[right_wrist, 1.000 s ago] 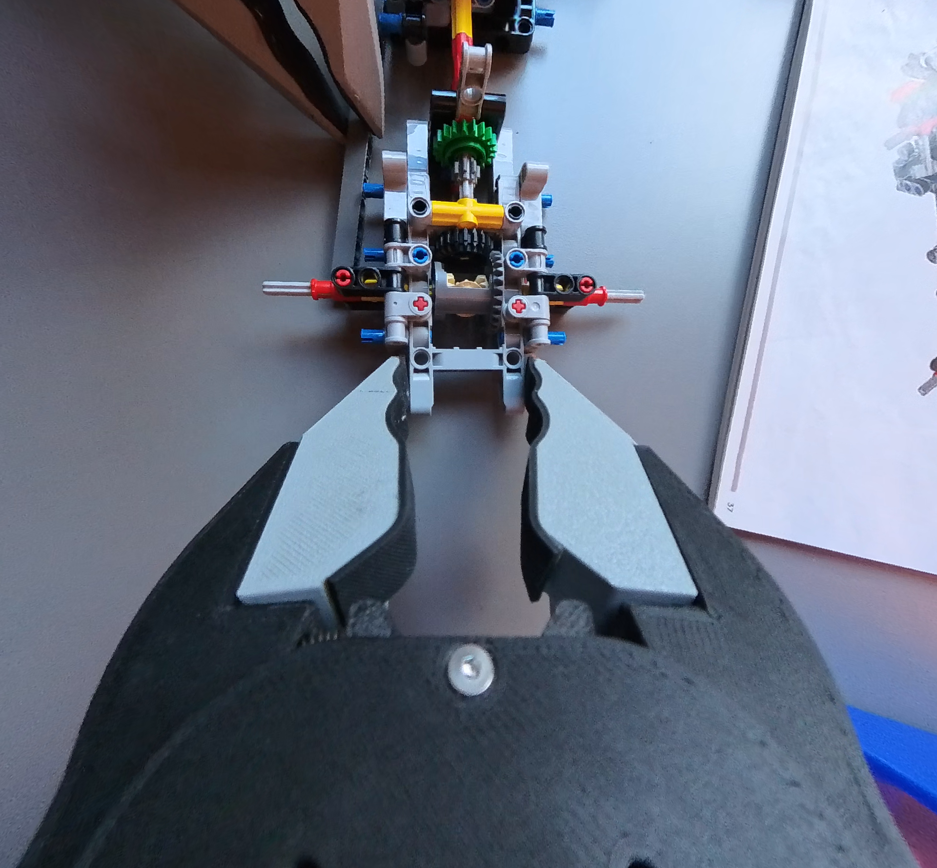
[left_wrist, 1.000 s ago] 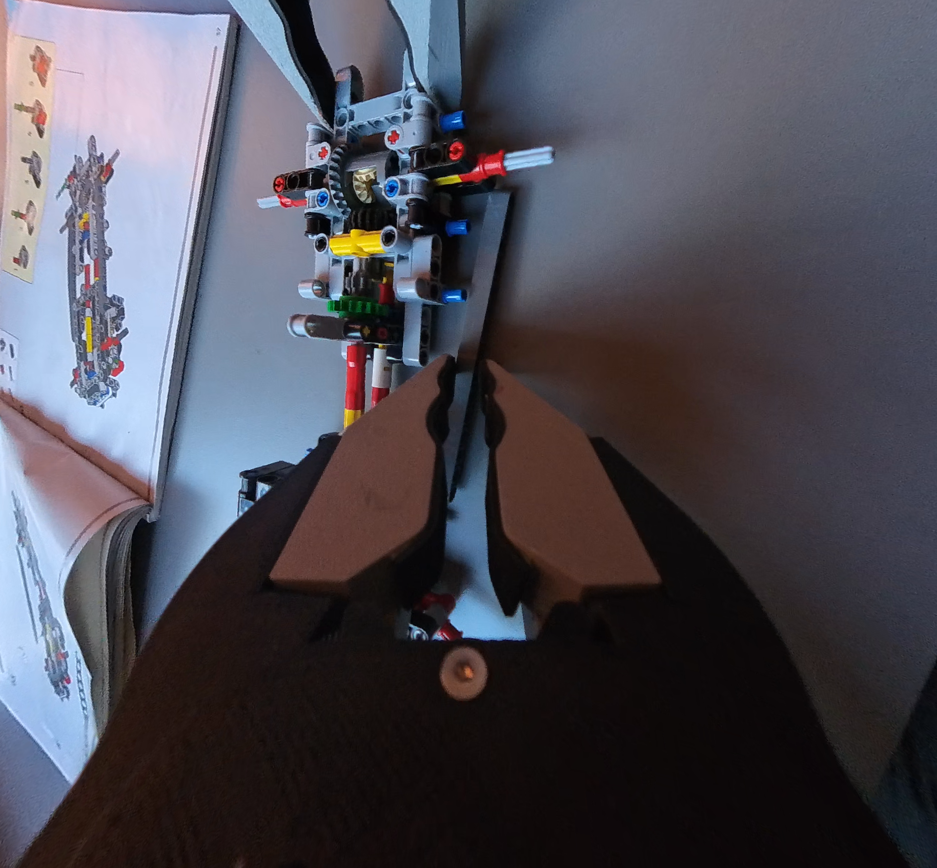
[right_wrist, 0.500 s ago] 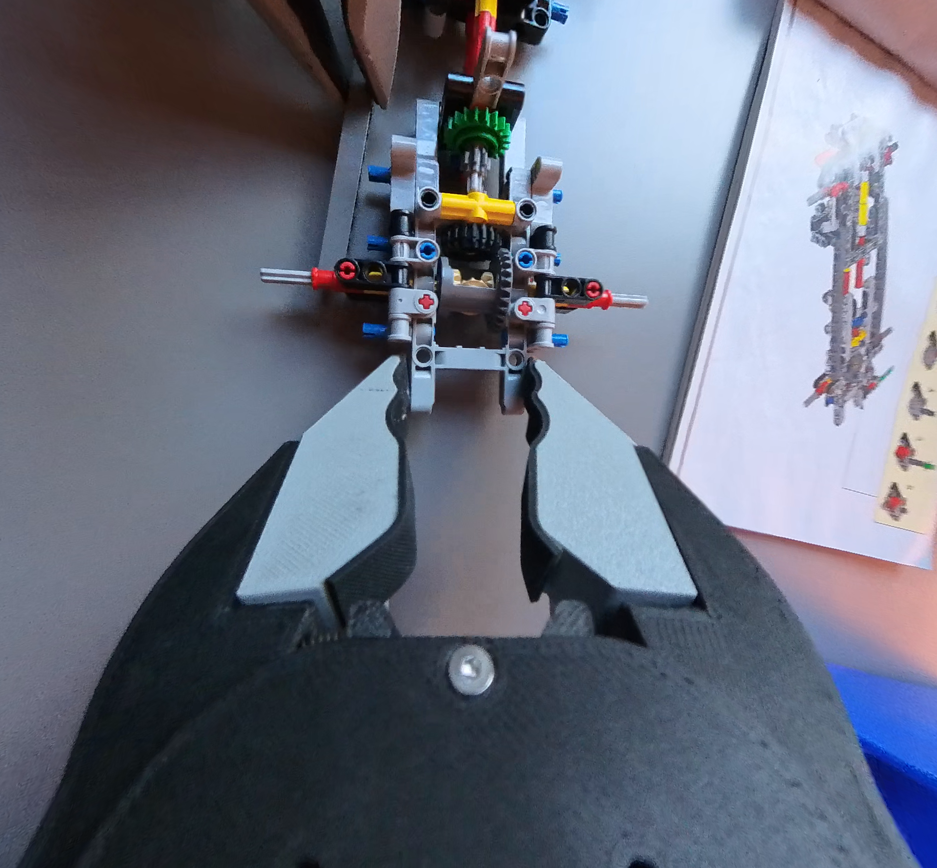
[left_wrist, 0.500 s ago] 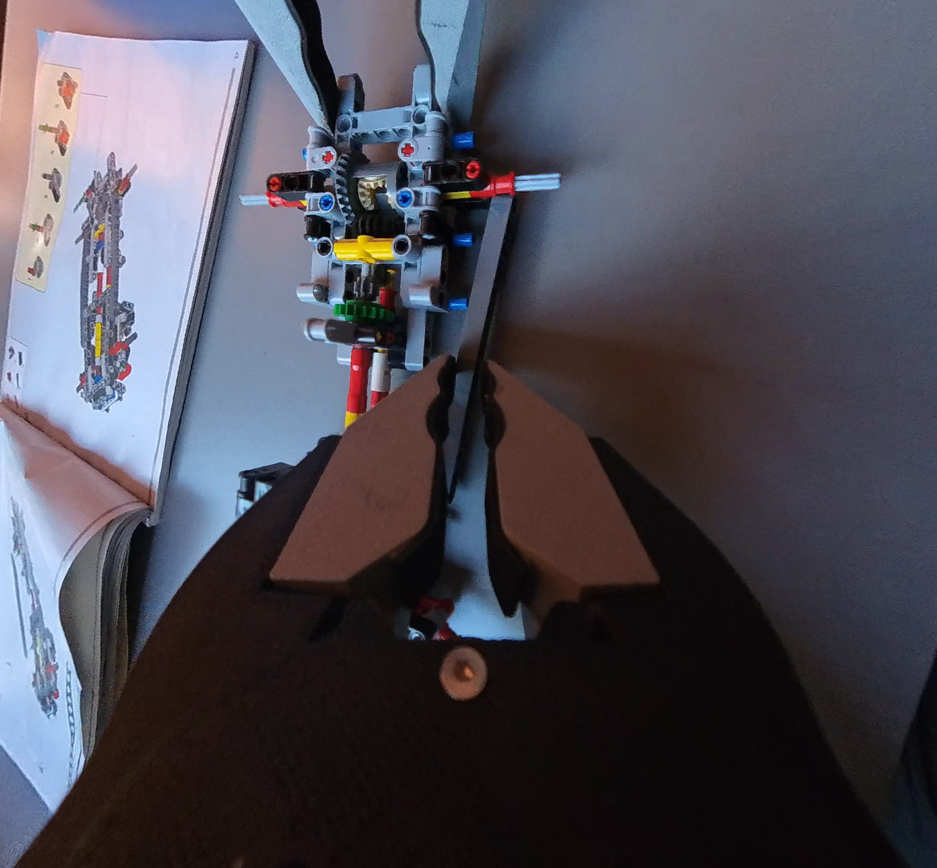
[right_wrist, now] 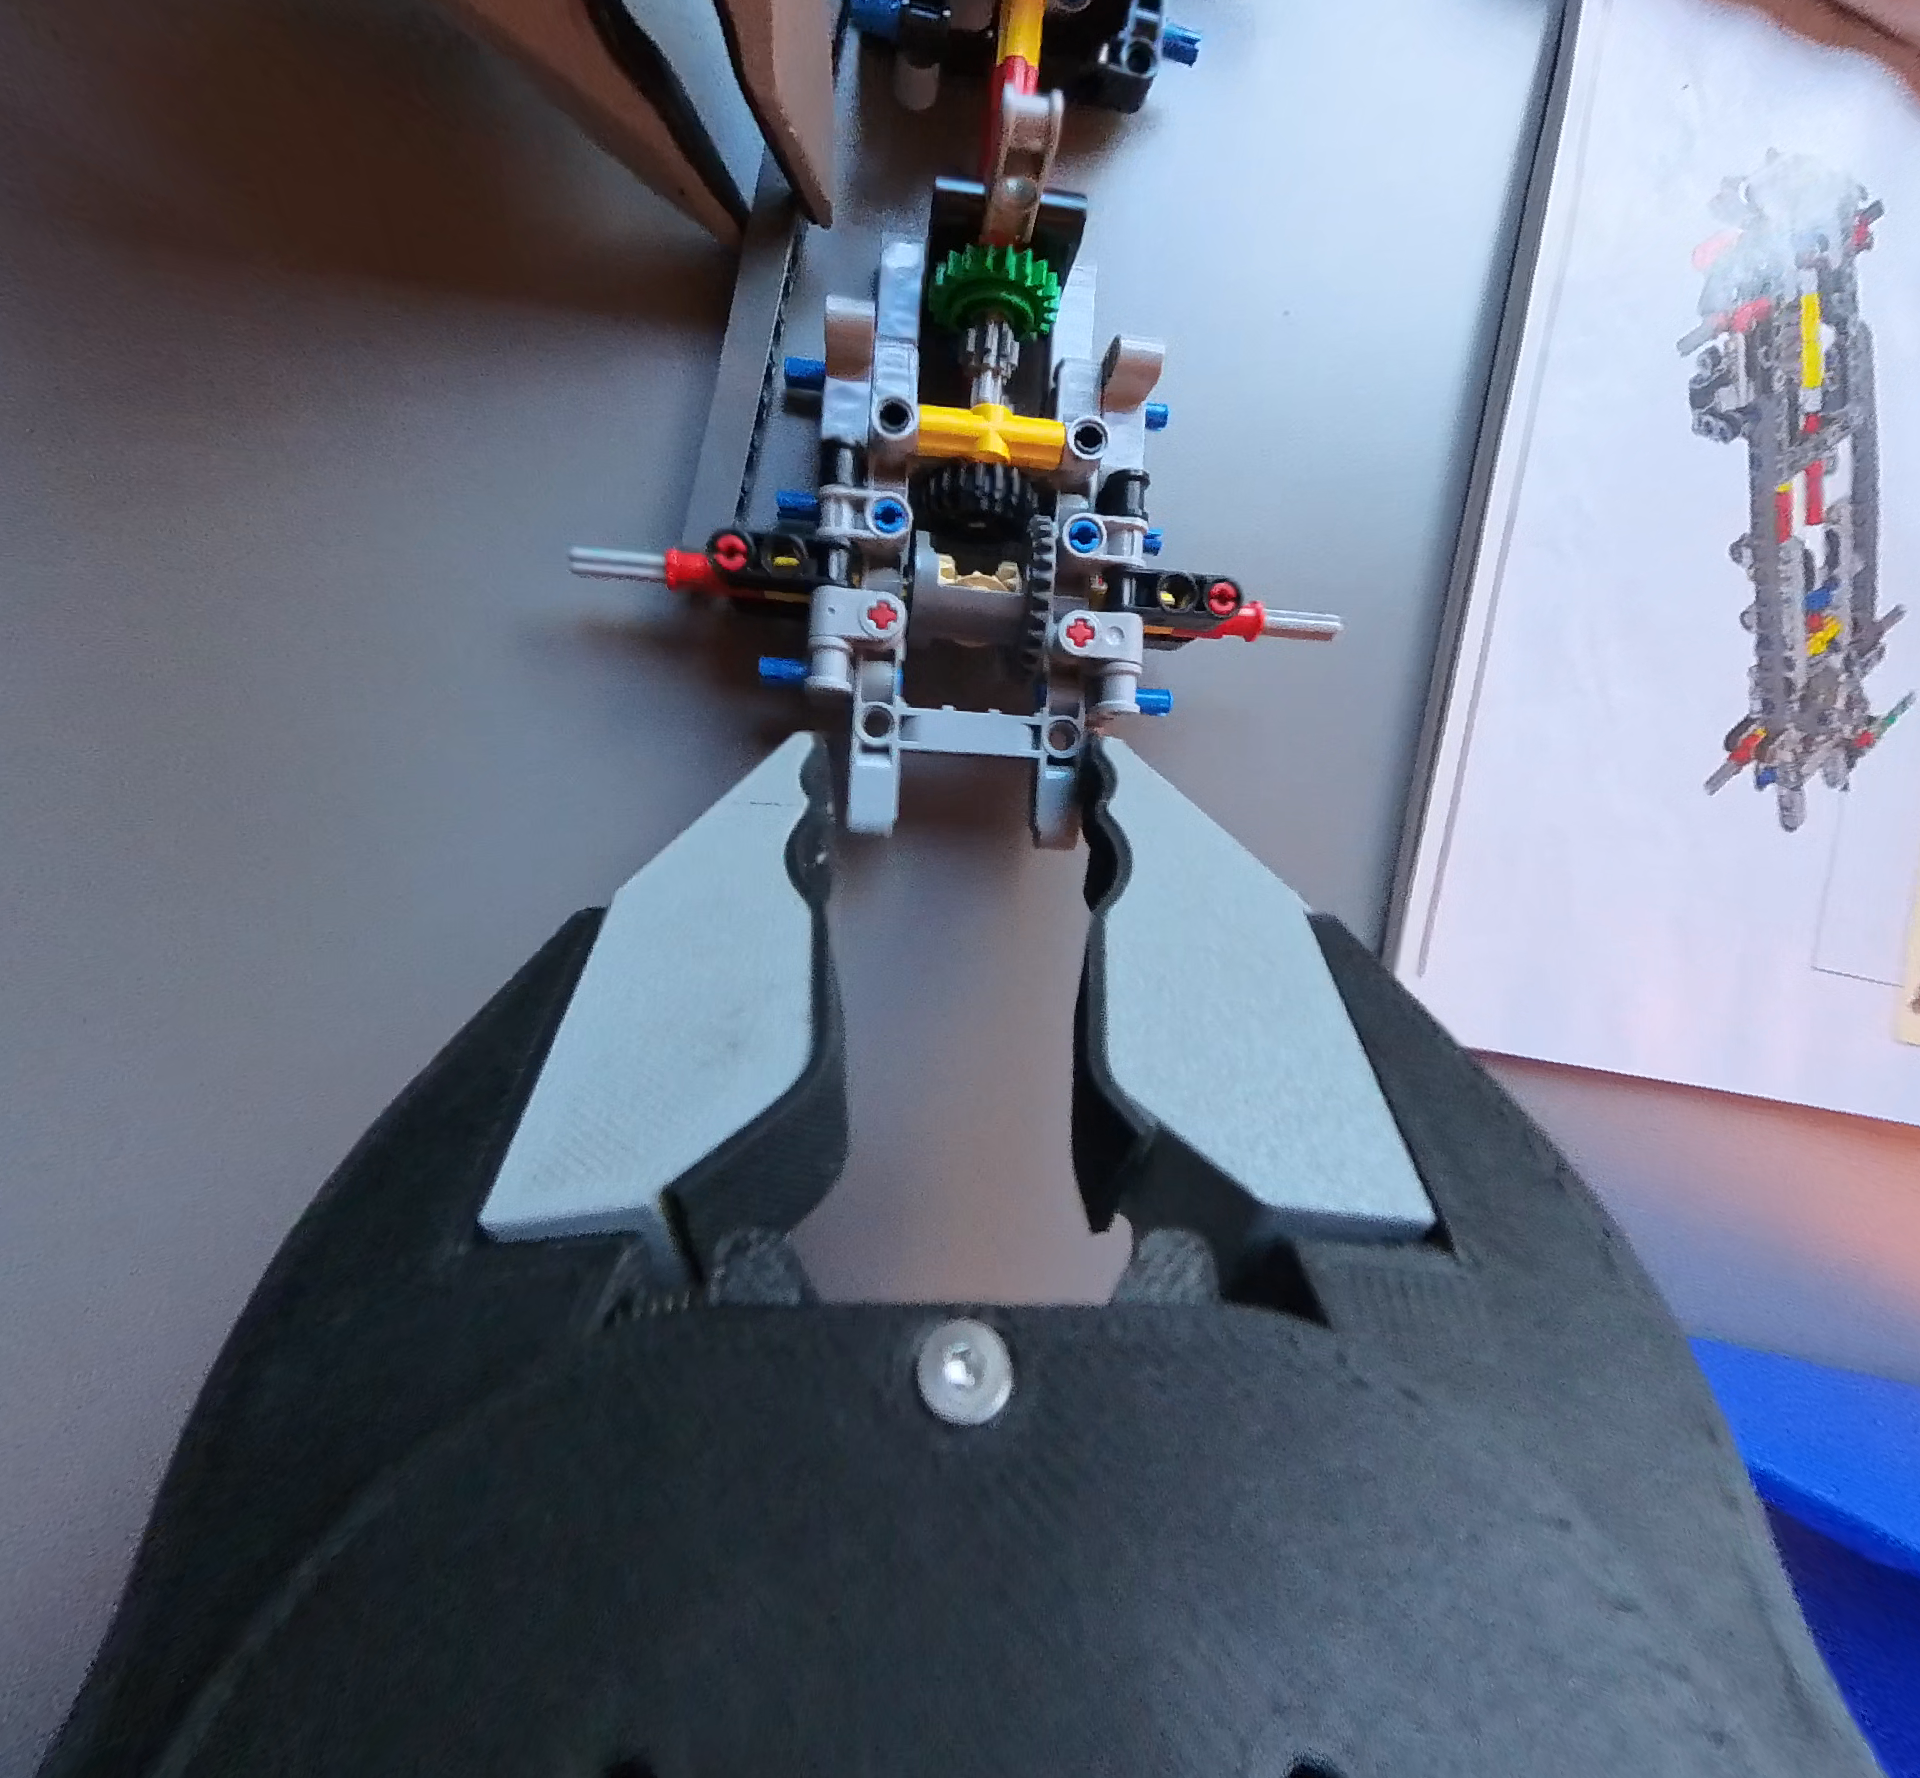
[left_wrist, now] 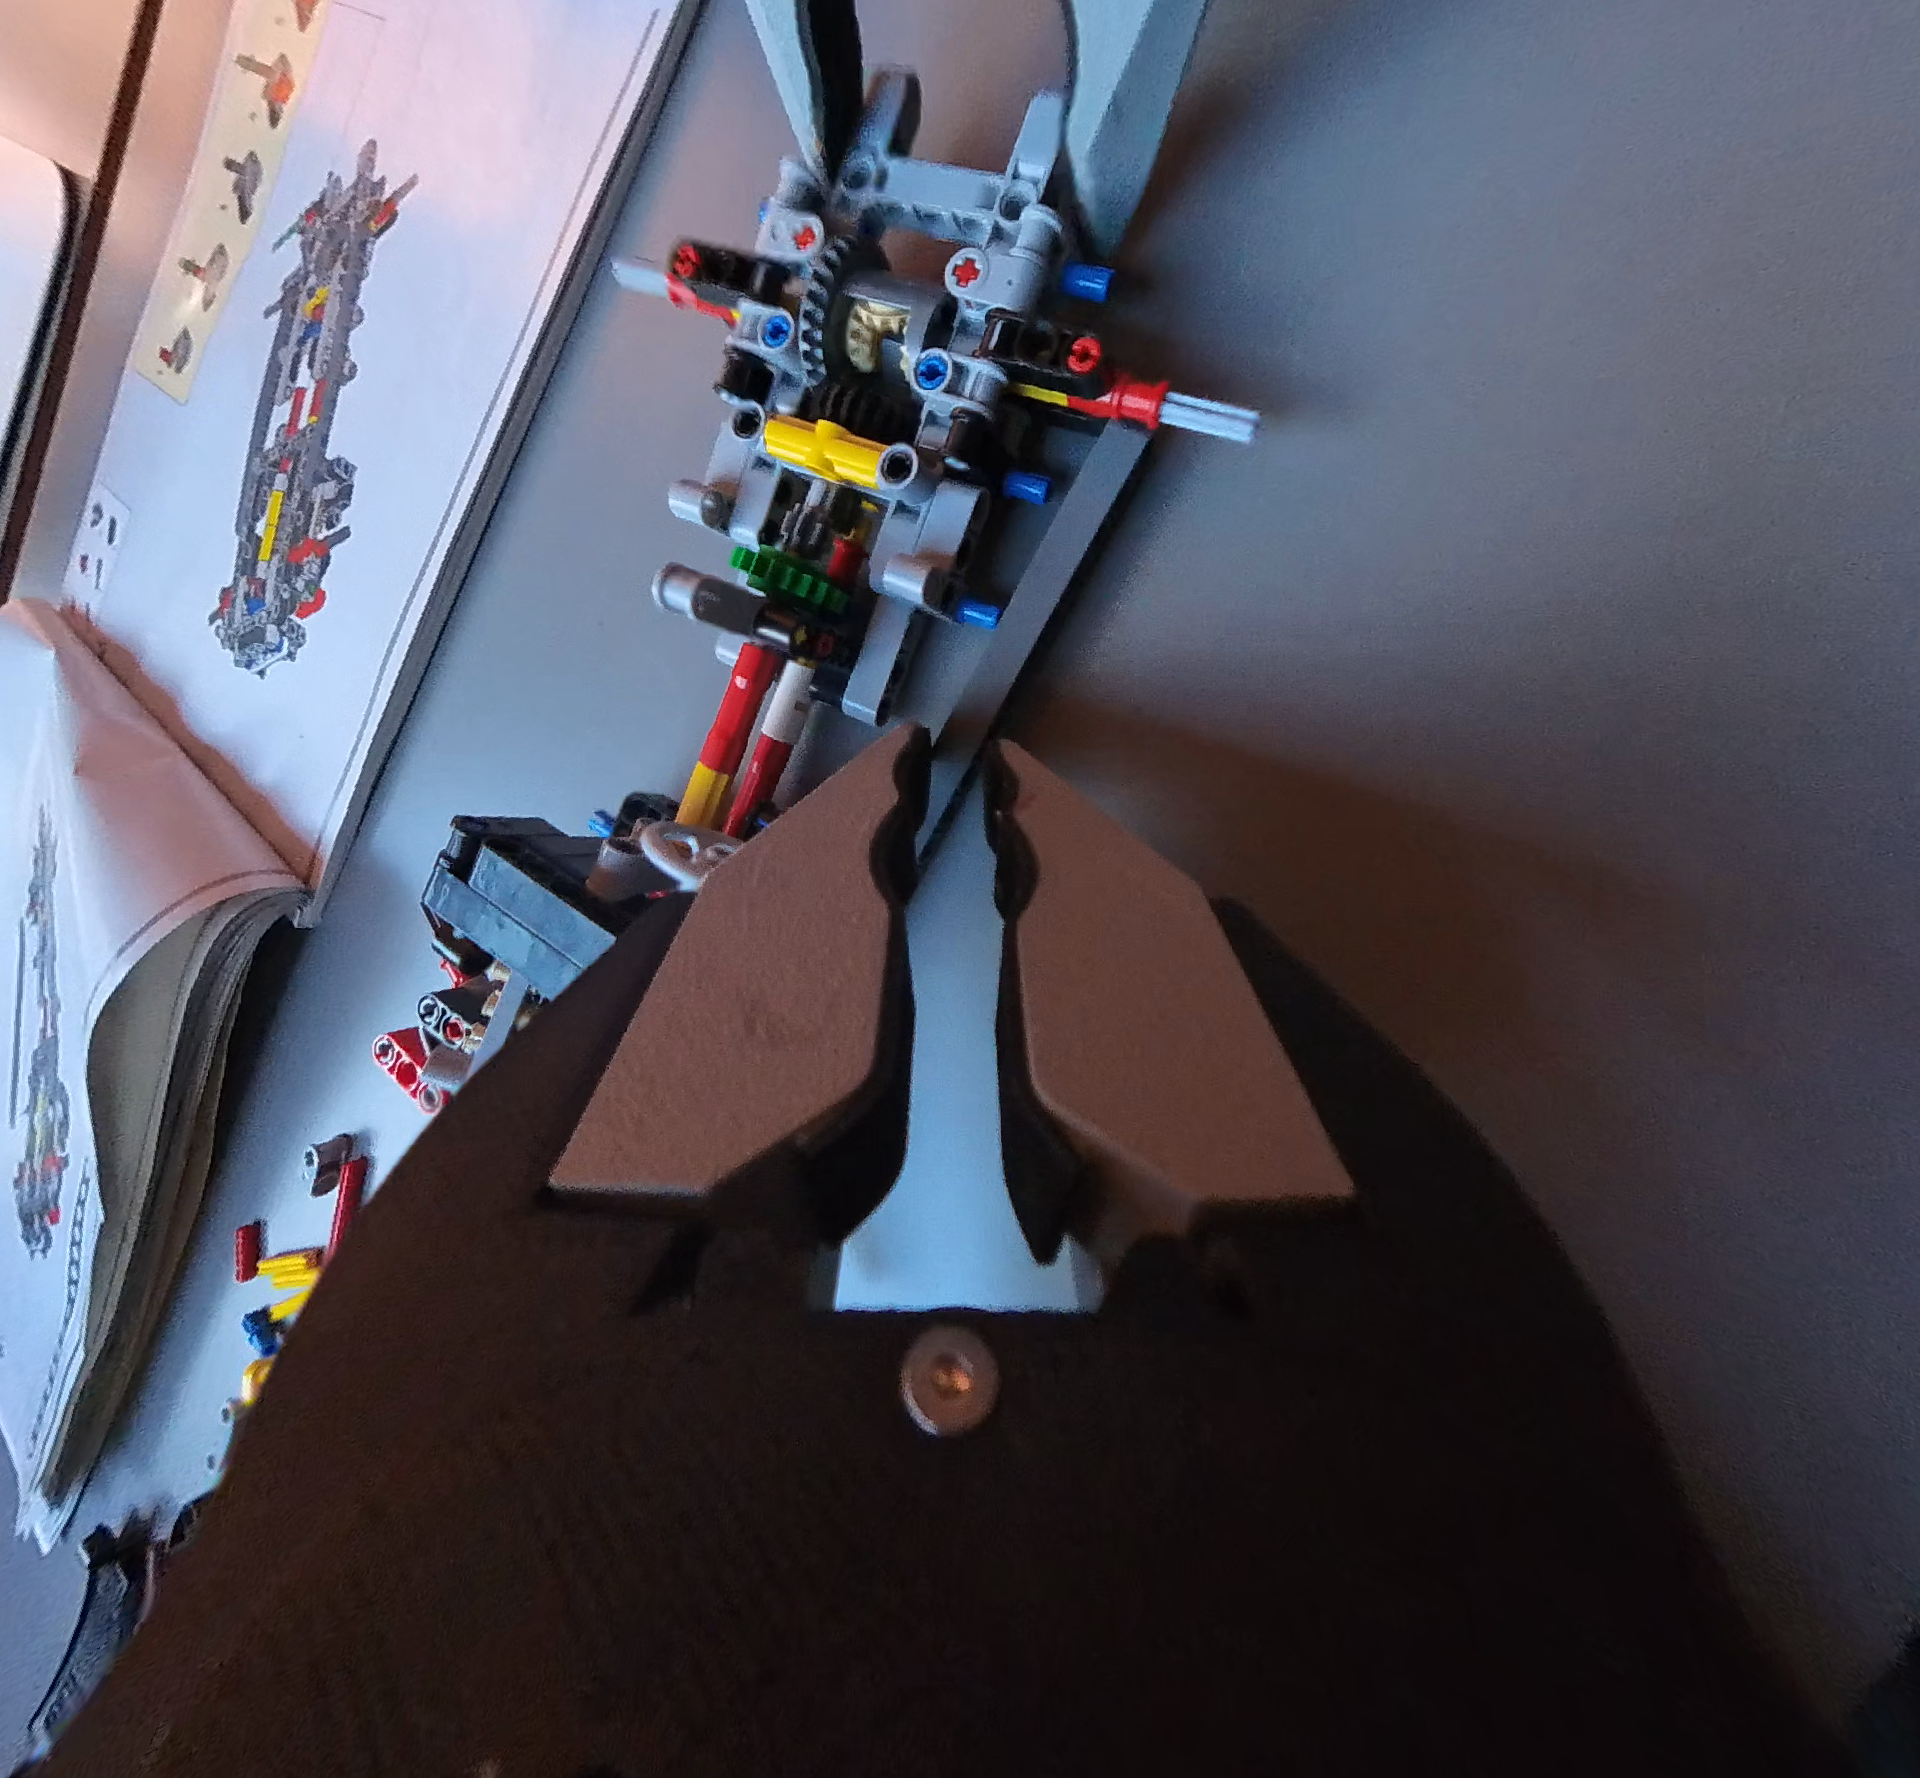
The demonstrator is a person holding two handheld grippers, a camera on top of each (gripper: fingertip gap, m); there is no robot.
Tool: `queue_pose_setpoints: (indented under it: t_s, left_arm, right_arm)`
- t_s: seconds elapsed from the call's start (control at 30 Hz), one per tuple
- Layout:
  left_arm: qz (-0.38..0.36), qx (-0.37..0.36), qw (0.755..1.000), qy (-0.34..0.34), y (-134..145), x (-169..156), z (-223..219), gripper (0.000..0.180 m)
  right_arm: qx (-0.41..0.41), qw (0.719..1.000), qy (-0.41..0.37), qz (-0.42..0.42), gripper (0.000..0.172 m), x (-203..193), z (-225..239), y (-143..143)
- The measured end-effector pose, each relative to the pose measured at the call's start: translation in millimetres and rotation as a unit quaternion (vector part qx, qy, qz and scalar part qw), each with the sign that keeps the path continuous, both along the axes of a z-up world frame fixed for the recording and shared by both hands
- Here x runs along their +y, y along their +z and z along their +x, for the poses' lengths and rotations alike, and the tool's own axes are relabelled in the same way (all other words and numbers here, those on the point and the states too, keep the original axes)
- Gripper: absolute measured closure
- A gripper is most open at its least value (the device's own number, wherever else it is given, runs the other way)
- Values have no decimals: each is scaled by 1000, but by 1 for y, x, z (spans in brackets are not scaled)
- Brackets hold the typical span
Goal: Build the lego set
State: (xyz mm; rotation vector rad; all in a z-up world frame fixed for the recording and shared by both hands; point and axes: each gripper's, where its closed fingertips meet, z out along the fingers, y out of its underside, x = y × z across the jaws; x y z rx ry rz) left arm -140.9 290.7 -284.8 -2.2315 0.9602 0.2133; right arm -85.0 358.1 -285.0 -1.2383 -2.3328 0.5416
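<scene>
— What did the right gripper (right_wrist: 956, 793) have?
— Its grey fingers pinched the near frame legs of the toy-brick gear assembly (right_wrist: 977, 523) on the grey surface (right_wrist: 312, 585).
— Which way did it run?
— Long axis near to far, thin axles sticking left and right.
— And the left gripper (left_wrist: 951, 772)?
— Nearly shut on a long grey beam (left_wrist: 1070, 544) along the assembly's side. An open instruction booklet (right_wrist: 1662, 585) lay right.
</scene>
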Motion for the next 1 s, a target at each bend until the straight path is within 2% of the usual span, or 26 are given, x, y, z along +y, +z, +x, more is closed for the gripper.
queue_pose_setpoints:
  t_s: [0.07,0.17,0.37,0.57,0.63,0.73,0.87,1.0]
  left_arm:
    - [8,-2,1000,7,0,3,-2,172]
    - [12,-10,1000,11,1,6,-2,173]
    - [16,-19,1000,16,1,8,-3,173]
    - [20,-19,999,25,1,9,-6,172]
    - [21,-22,999,26,0,9,-6,172]
    - [21,-29,999,32,1,10,-7,172]
    - [20,-38,998,39,1,11,-8,172]
    - [19,-43,998,42,1,11,-8,172]
  right_arm:
    - [-8,1000,-5,-23,109,-1,0,-1]
    - [-19,999,-20,-38,92,-2,-1,0]
    - [1,998,-47,-49,89,-7,-15,11]
    - [22,999,-35,-29,110,-19,-20,24]
    - [19,999,-27,-28,112,-25,-22,24]
    - [3,1000,-24,-7,114,-29,-27,17]
    - [-18,998,-28,50,126,-24,-30,4]
    - [-28,997,-27,74,127,-22,-29,3]
